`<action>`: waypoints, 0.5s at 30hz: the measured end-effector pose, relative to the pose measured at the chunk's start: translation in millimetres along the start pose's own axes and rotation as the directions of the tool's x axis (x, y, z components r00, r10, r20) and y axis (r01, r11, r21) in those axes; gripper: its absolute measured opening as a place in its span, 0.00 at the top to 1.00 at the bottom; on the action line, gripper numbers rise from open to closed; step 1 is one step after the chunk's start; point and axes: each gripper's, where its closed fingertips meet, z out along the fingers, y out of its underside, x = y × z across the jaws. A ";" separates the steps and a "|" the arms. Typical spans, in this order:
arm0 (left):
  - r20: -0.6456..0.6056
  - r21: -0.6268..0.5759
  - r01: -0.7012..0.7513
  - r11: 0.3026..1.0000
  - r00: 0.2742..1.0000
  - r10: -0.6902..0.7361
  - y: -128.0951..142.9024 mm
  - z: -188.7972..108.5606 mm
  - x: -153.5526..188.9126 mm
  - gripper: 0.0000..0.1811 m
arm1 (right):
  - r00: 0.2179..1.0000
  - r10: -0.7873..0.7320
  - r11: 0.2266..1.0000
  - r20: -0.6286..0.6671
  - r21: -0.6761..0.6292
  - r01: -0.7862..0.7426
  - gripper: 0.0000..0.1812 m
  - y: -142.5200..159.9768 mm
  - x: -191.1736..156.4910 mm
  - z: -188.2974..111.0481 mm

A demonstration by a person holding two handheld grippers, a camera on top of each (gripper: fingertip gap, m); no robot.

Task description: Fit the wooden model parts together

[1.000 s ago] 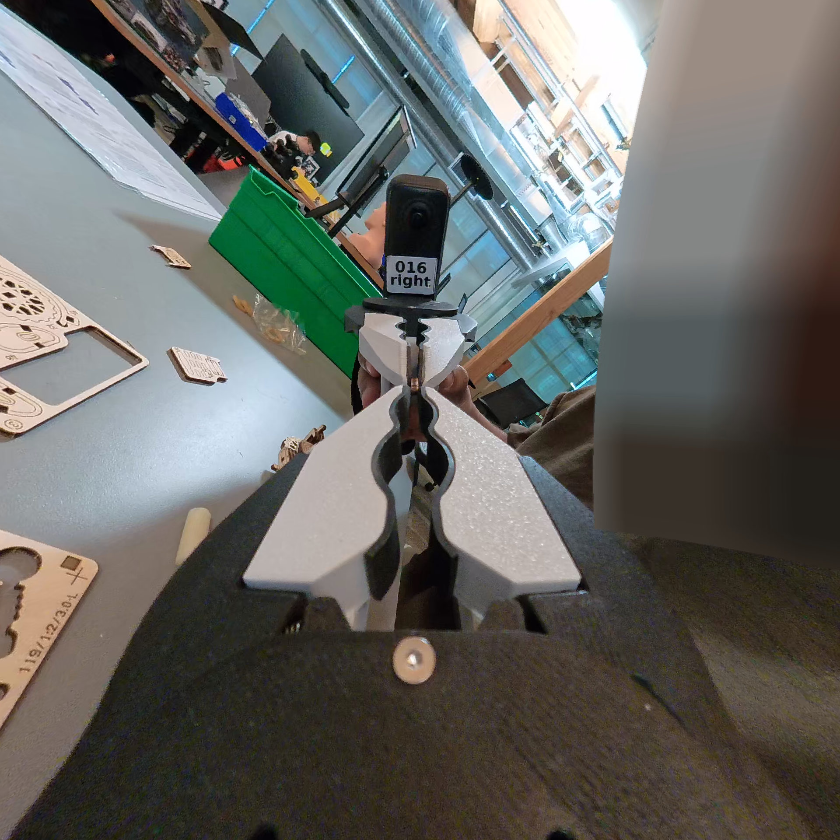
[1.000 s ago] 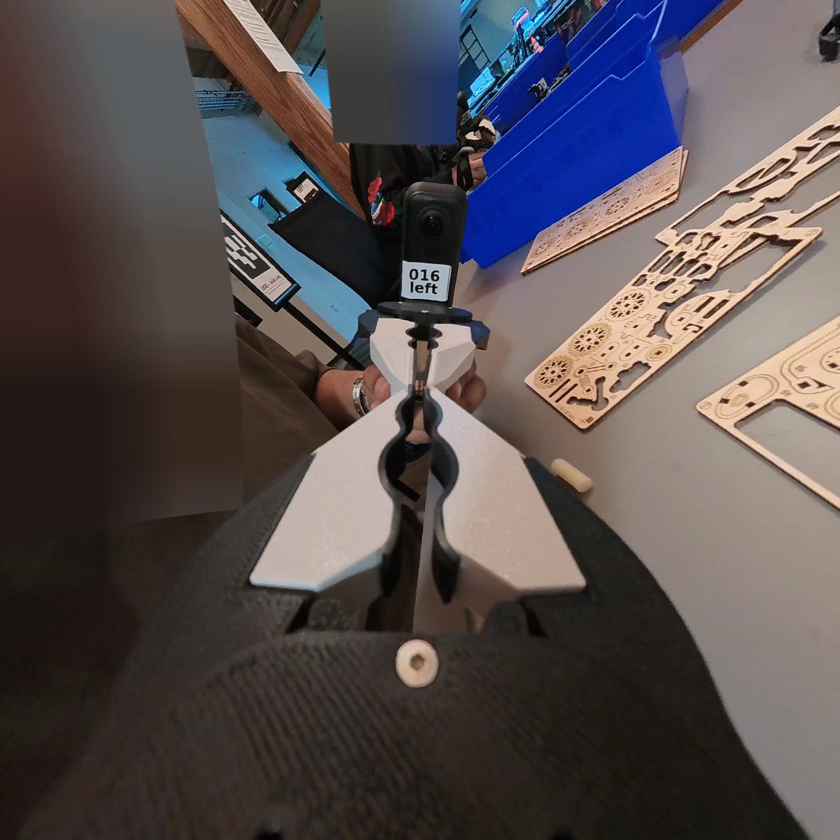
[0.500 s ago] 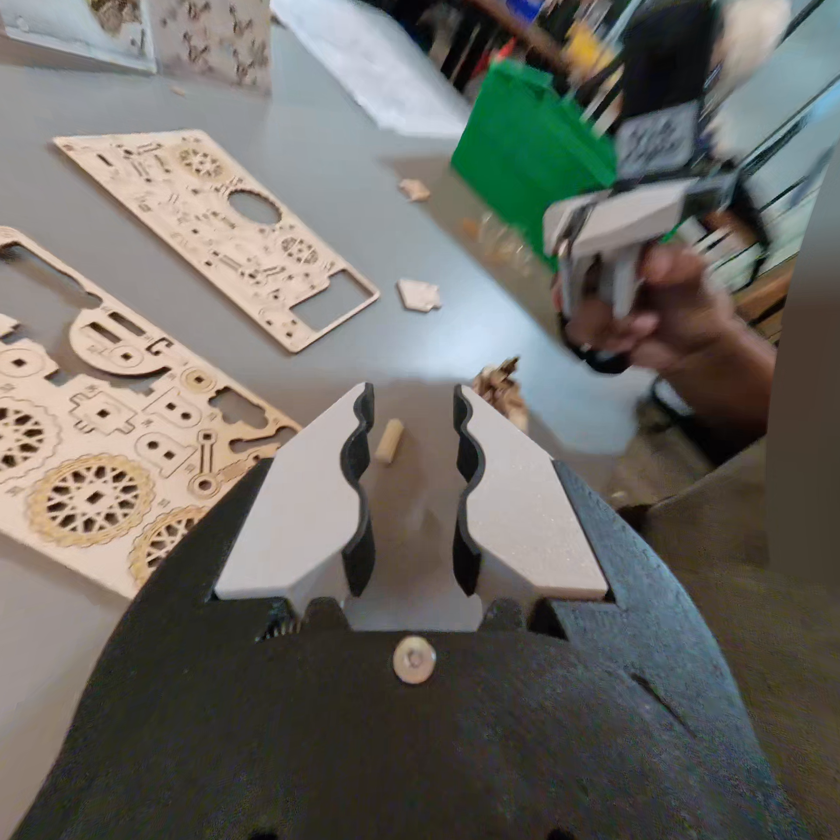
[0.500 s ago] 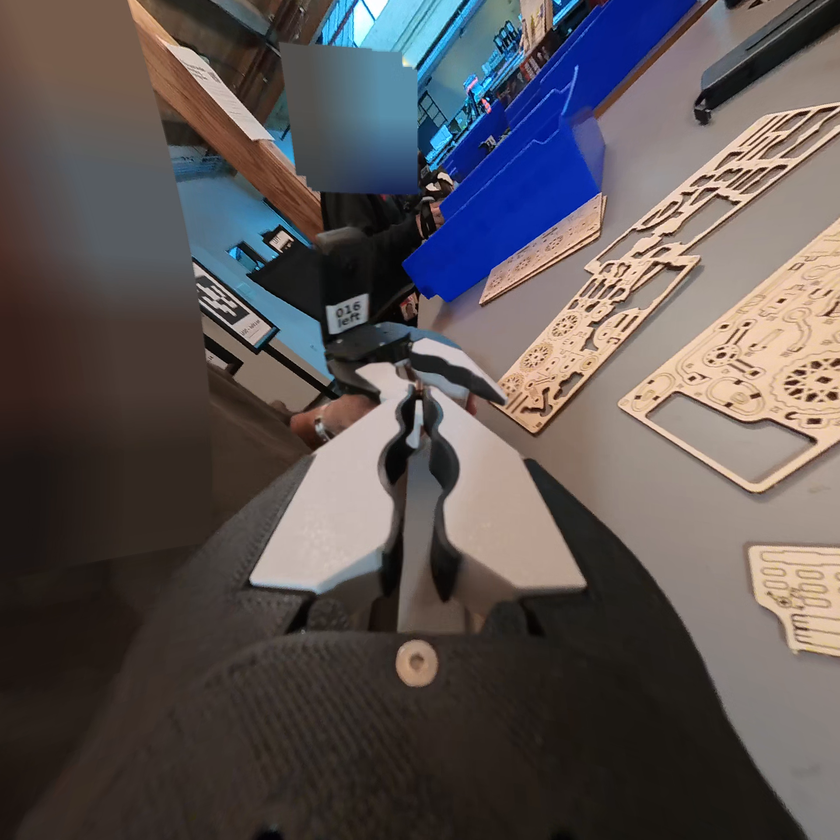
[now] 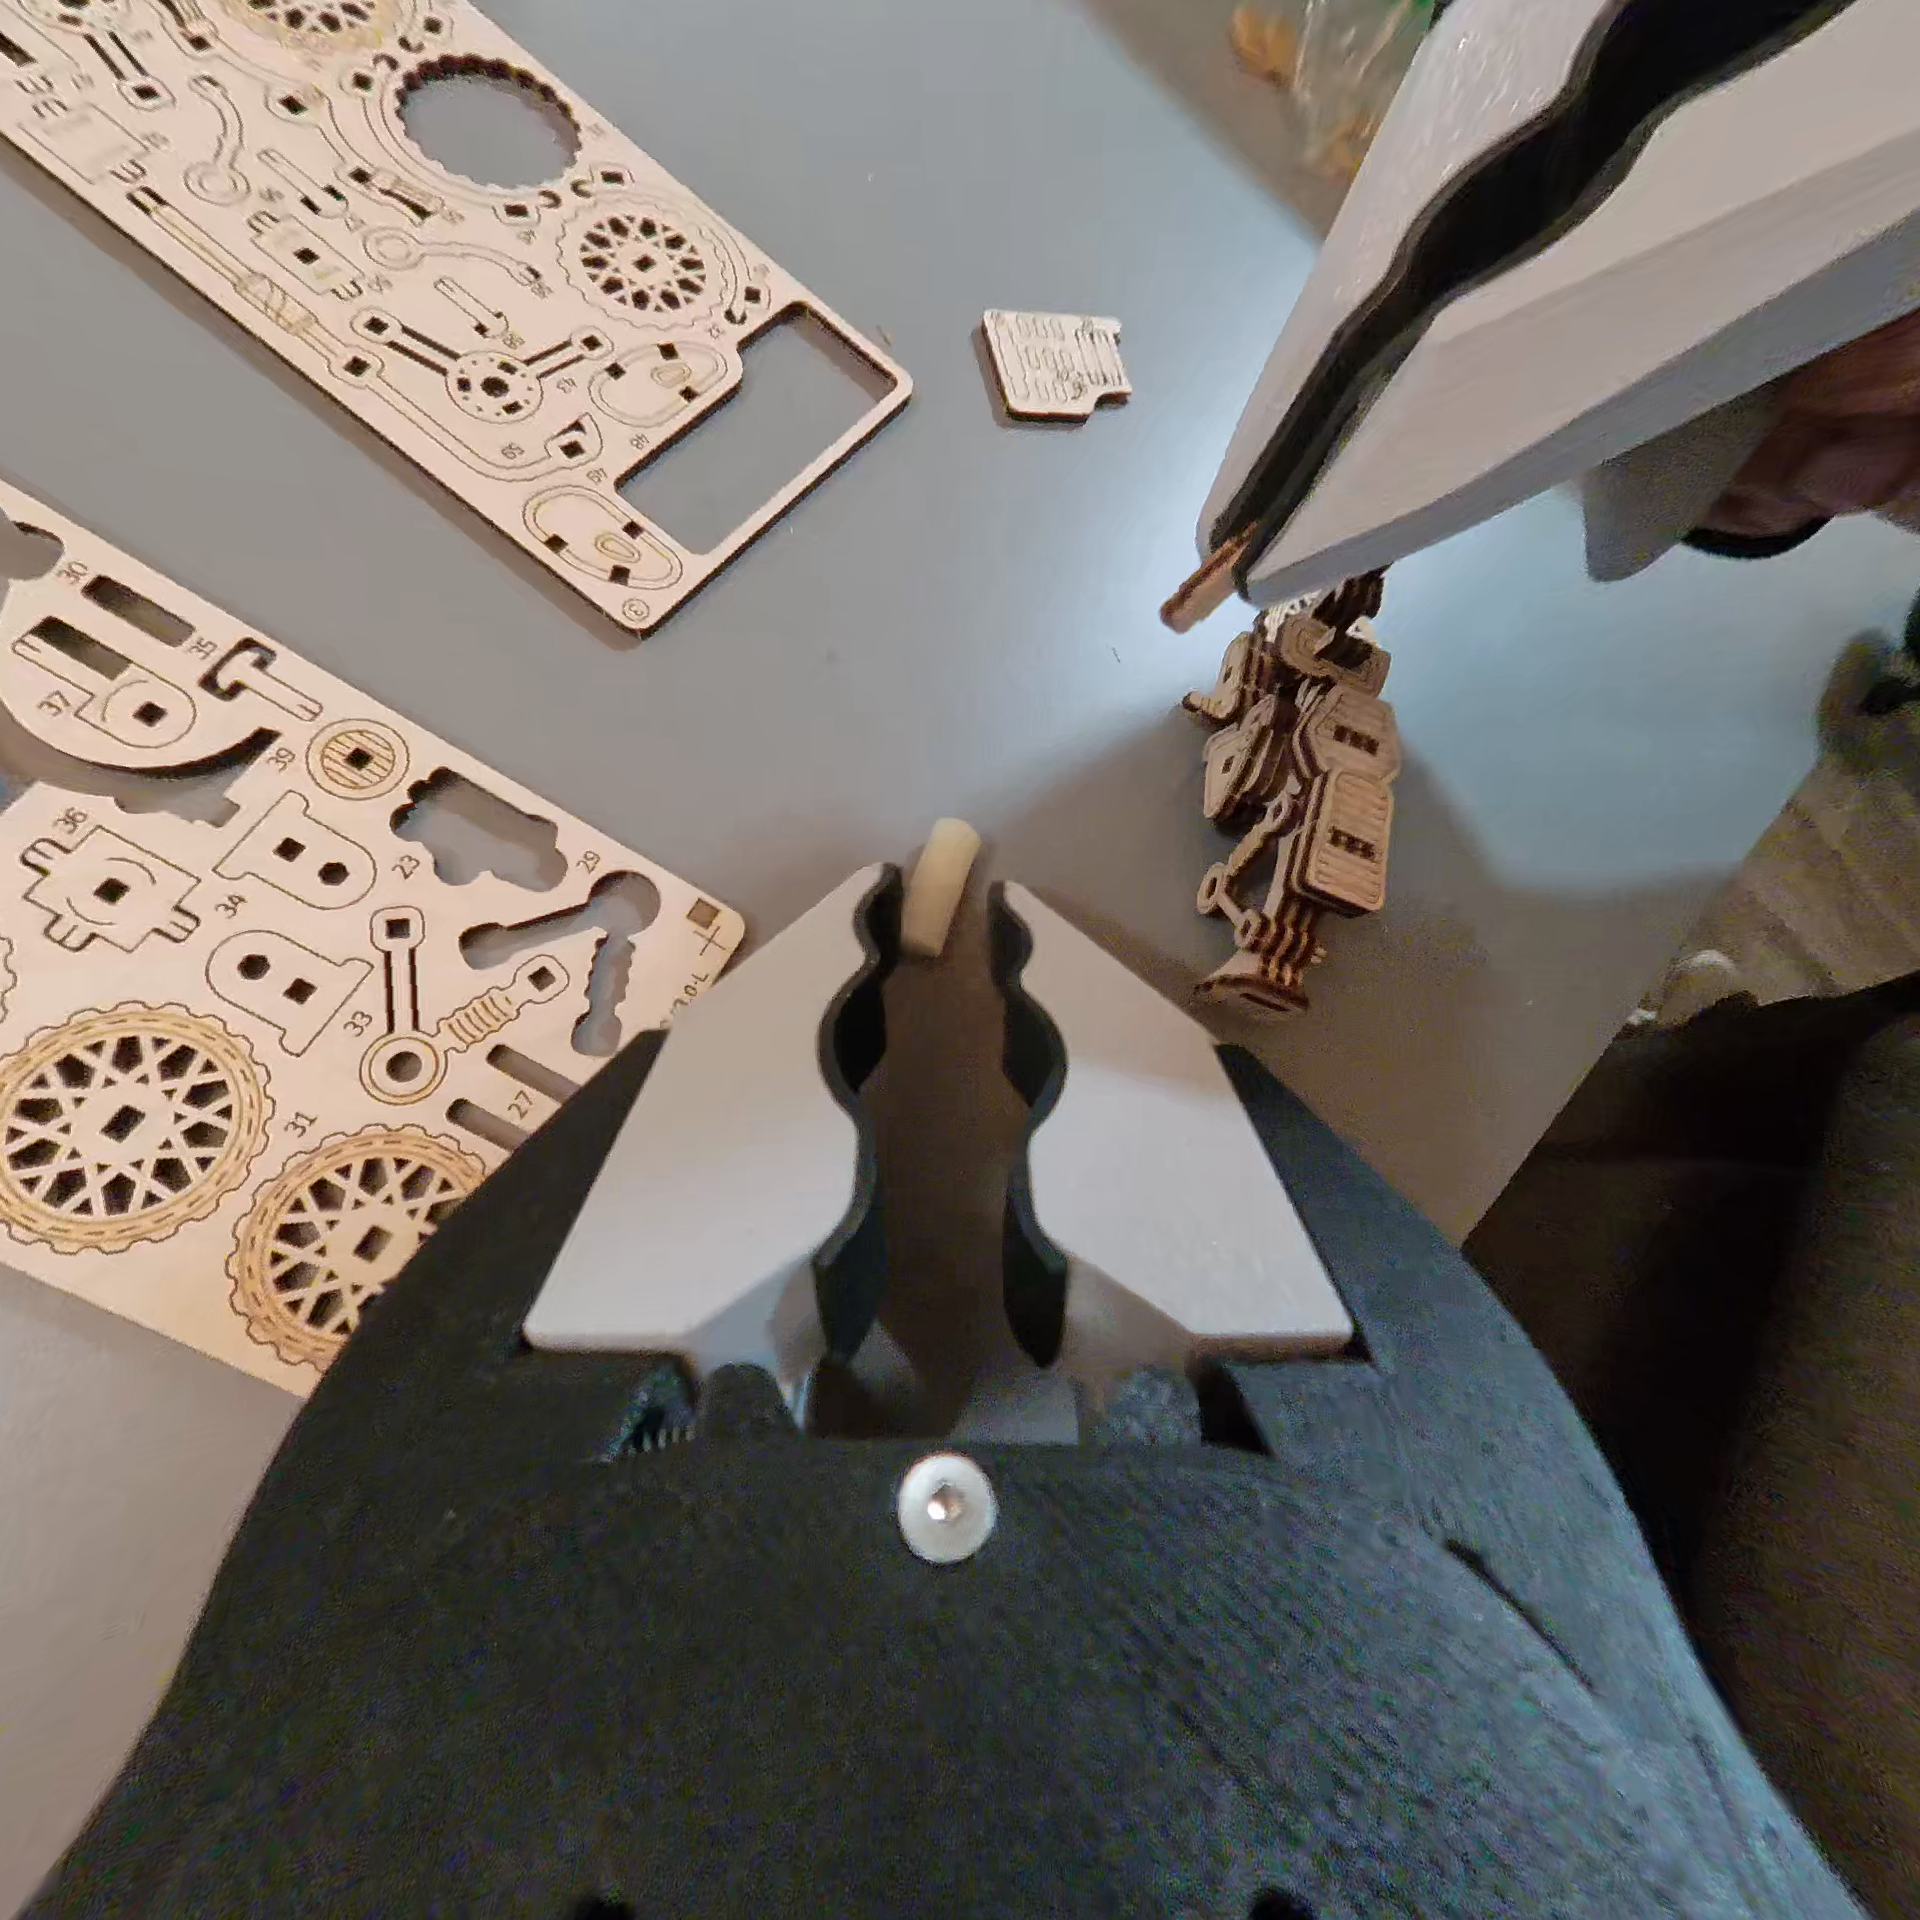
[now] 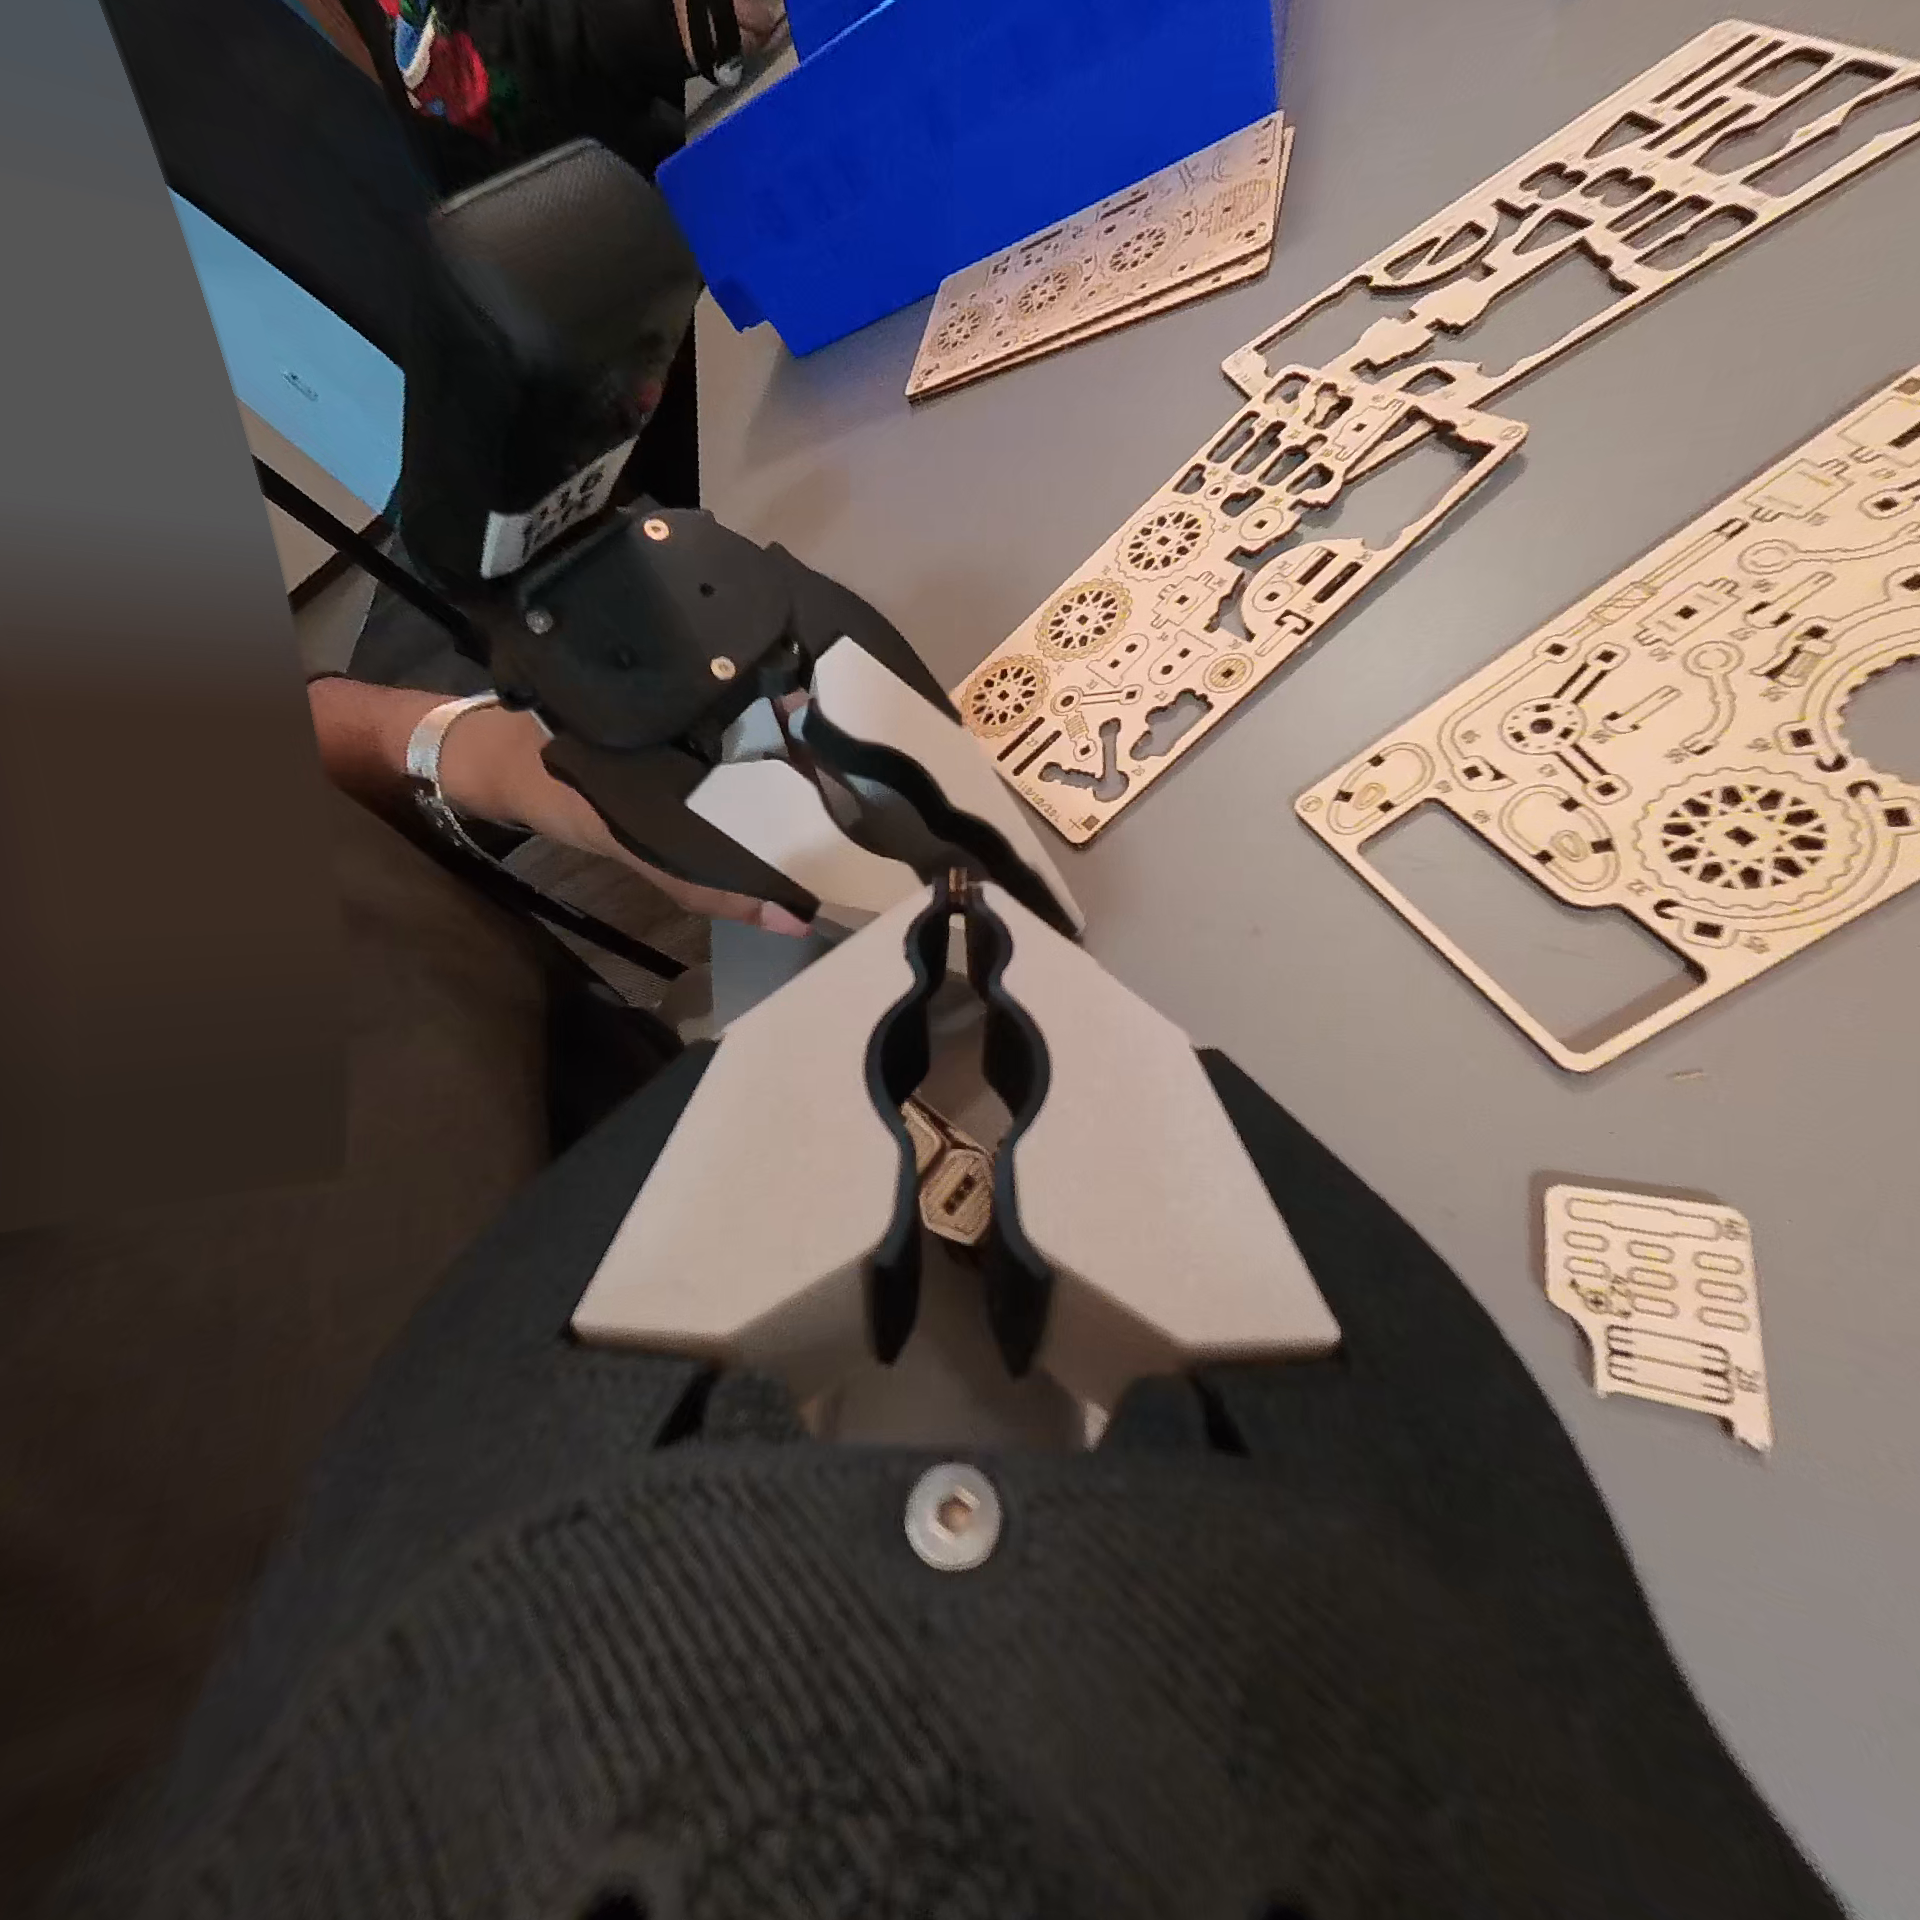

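Note:
My left gripper (image 5: 943, 885) is open, low over the grey table, with a short cream stick (image 5: 940, 878) lying between its fingertips. My right gripper (image 5: 1231, 561) comes in from the upper right, shut on a small brown wooden piece (image 5: 1195, 597). It hovers just above a part-built wooden model (image 5: 1299, 800) that stands on the table. In the right wrist view my right gripper (image 6: 961, 891) pinches that piece (image 6: 961, 881) at its tips. The model (image 6: 951, 1184) shows below through the gap between its fingers.
Laser-cut wooden part sheets (image 5: 312, 935) (image 5: 447, 270) lie left of my left gripper and also show in the right wrist view (image 6: 1621, 790). A small loose wooden plate (image 5: 1055, 364) (image 6: 1652, 1309) lies apart. A blue bin (image 6: 987, 156) stands at the table's far side. The table edge (image 5: 1558, 1122) runs close on the right. The tips of one gripper are about 8 cm away from the tips of the other.
My left gripper let go of the small piece, opened, and swung down to the cream stick on the table. My right gripper kept the piece and lowered over the model.

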 end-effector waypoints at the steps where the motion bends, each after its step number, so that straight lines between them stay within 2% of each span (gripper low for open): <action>1: 0.011 -0.009 -0.012 1.000 1.000 0.012 1.0 0.8 0.0 0.95 | 1.000 0.004 1.000 0.005 0.006 -0.004 1.00 -0.6 -0.6 -0.8; 6: 0.040 -0.011 -0.058 0.998 0.998 0.058 1.1 0.9 1.3 0.96 | 1.000 0.008 0.999 0.018 0.032 -0.008 1.00 -2.3 -4.1 -7.1; 8: 0.013 0.040 -0.040 0.998 0.999 0.039 -5.6 -3.0 3.7 0.96 | 1.000 -0.020 0.999 0.000 0.036 0.020 1.00 -2.1 -4.3 -10.7; 10: -0.125 0.182 0.054 0.982 0.992 -0.031 -25.7 -14.5 15.6 0.96 | 0.995 -0.089 0.996 -0.055 0.020 0.090 1.00 1.1 -0.9 -13.6; 11: -0.214 0.229 0.148 0.962 0.972 -0.099 -35.1 -21.4 20.3 0.96 | 0.987 -0.135 0.991 -0.090 0.010 0.137 1.00 2.5 1.4 -14.9; 13: -0.430 0.263 0.371 0.890 0.871 -0.237 -52.4 -37.0 28.3 0.96 | 0.964 -0.228 0.973 -0.134 0.009 0.232 1.00 1.2 -0.2 -16.6; 15: -0.568 0.236 0.548 0.802 0.748 -0.344 -60.4 -46.2 24.9 0.96 | 0.943 -0.302 0.951 -0.144 0.029 0.308 1.00 -4.5 -9.0 -17.8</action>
